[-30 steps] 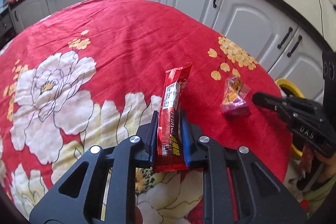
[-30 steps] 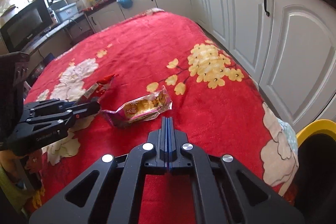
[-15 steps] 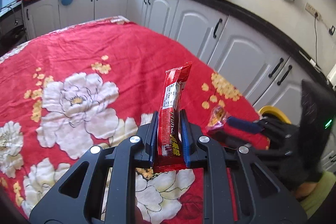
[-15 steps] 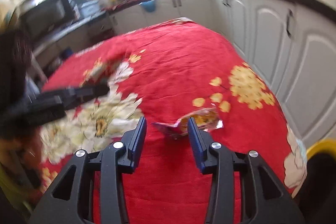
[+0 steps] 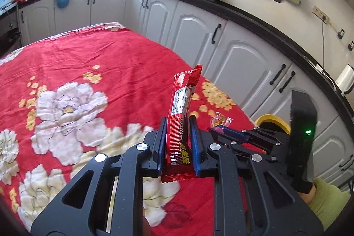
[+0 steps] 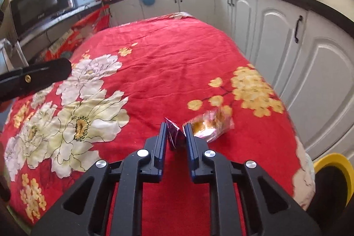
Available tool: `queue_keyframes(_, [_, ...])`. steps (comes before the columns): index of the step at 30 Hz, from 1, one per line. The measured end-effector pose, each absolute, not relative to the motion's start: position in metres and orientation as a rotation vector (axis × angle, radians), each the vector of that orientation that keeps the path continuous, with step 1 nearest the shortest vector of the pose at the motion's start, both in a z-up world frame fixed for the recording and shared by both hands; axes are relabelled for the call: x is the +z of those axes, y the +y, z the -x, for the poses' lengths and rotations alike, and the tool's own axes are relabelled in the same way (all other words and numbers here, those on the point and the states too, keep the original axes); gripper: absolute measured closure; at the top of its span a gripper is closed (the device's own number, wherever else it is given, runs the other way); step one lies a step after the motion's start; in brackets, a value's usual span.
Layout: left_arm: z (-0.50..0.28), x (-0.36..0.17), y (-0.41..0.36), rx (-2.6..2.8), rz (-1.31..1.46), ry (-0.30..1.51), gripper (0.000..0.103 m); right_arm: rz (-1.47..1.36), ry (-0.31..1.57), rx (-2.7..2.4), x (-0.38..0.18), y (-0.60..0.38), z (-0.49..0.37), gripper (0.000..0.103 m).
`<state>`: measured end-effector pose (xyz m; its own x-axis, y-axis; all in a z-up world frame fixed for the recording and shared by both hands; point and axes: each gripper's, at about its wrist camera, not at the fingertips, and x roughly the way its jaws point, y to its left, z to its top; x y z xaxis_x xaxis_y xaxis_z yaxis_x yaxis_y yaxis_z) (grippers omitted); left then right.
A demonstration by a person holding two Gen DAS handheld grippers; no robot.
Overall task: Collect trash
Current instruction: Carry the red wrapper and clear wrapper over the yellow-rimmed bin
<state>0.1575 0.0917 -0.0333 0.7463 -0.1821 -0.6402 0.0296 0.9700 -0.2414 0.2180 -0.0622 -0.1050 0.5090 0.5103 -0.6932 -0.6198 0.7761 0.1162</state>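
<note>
Left tongs [image 5: 178, 143] clenched on long red foil snack wrapper [image 5: 181, 125], held upright above the counter's red floral tablecloth [image 5: 88, 63]. Right tongs [image 6: 175, 136] partly closed around dark purple end of crumpled clear orange snack wrapper [image 6: 210, 125]; grip contact unclear, wrapper lying on cloth near right edge. Yellow-rimmed black bin [image 6: 334, 178] beside counter, lower right.

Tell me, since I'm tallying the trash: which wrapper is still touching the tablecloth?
The clear snack wrapper with orange contents, its purple end between the right gripper's fingers. The long red wrapper stands upright, clamped in the left gripper.
</note>
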Motion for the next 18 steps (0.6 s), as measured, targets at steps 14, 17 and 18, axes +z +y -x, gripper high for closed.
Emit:
queue_keyframes(14, [-0.172,-0.020,0.002,-0.272,0.168,0.698,0.089,-0.016,0.683,0.584,-0.059,-0.189,-0.178,0.088])
queue_keyframes(17, [-0.175,-0.022,-0.020,-0.306,0.155,0.701,0.089,-0.030,0.673,0.549,-0.058,-0.215,-0.166,0.088])
queue_keyframes(18, [-0.176,-0.022,-0.028,-0.318,0.150,0.703,0.089,-0.037,0.672,0.539,-0.058,-0.222,-0.163,0.088])
